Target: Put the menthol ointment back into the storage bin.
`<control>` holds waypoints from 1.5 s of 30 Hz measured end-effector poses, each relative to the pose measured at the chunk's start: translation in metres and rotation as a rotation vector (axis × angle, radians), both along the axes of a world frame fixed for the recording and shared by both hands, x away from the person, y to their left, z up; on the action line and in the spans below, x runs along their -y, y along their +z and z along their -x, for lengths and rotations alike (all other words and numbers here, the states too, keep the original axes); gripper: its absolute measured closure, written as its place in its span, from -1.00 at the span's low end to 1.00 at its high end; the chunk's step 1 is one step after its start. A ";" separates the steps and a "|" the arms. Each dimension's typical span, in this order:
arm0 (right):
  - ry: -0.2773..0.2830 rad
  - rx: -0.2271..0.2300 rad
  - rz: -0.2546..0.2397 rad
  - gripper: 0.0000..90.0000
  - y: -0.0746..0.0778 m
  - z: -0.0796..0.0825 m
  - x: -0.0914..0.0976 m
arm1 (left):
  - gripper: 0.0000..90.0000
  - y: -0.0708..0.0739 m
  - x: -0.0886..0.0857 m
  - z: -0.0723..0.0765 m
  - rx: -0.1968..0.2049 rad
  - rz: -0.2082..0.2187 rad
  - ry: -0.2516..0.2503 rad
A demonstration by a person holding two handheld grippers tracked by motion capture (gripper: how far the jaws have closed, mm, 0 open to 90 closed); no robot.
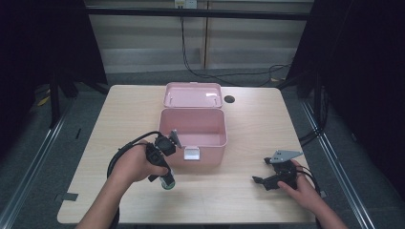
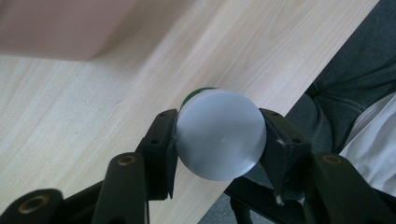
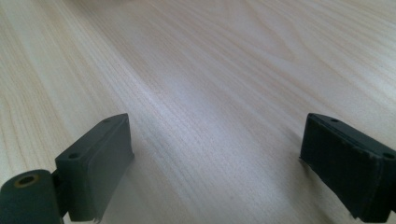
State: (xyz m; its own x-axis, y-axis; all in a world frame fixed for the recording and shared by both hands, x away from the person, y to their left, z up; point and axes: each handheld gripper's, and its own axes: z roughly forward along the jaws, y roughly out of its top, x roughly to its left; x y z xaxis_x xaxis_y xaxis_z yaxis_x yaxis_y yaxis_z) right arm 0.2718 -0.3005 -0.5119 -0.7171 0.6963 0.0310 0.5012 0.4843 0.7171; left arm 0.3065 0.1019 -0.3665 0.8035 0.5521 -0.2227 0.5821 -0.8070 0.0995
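- A small round container (image 2: 219, 135) with a pale grey flat end and a green body sits clamped in the left gripper (image 2: 219, 140), one black jaw pressed to each side of it.
- In the high view the same container (image 1: 167, 182) hangs at the lower end of the left gripper (image 1: 165, 179), above the table near its front edge and just in front of the pink box.
- The left hand (image 1: 136, 164) wraps around the gripper's body, with its black cable looping off to the left over the table.
- The left gripper view looks down past the container at the light wood table (image 2: 93, 93), with a corner of the pink box (image 2: 56, 28) at the top left and the person's dark trousers and white garment beyond the table edge at the right.
- The pink box (image 1: 193, 138) stands open in the middle of the table (image 1: 248, 124), its lid (image 1: 192, 94) tipped back behind it and a white clasp on its front wall.
- A dark round hole (image 1: 229, 99) sits in the table just right of the lid.
- The right gripper (image 1: 267, 182) lies low at the front right of the table, well apart from the box, held by the right hand (image 1: 303, 188).
- Its jaws stand wide apart with only bare wood between them in the right gripper view (image 3: 215, 158).
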 end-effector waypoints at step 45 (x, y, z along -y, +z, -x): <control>0.001 -0.001 0.001 -0.81 0.000 0.000 0.000 | 0.12 0.065 -0.045 -0.042 0.057 -0.009 0.162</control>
State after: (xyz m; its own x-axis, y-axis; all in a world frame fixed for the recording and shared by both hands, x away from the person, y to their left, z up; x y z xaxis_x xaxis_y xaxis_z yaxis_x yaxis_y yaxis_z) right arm 0.2718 -0.3006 -0.5117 -0.7174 0.6959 0.0308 0.5017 0.4855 0.7159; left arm 0.3481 0.1464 -0.3013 0.7146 0.6775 -0.1739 0.6986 -0.7038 0.1289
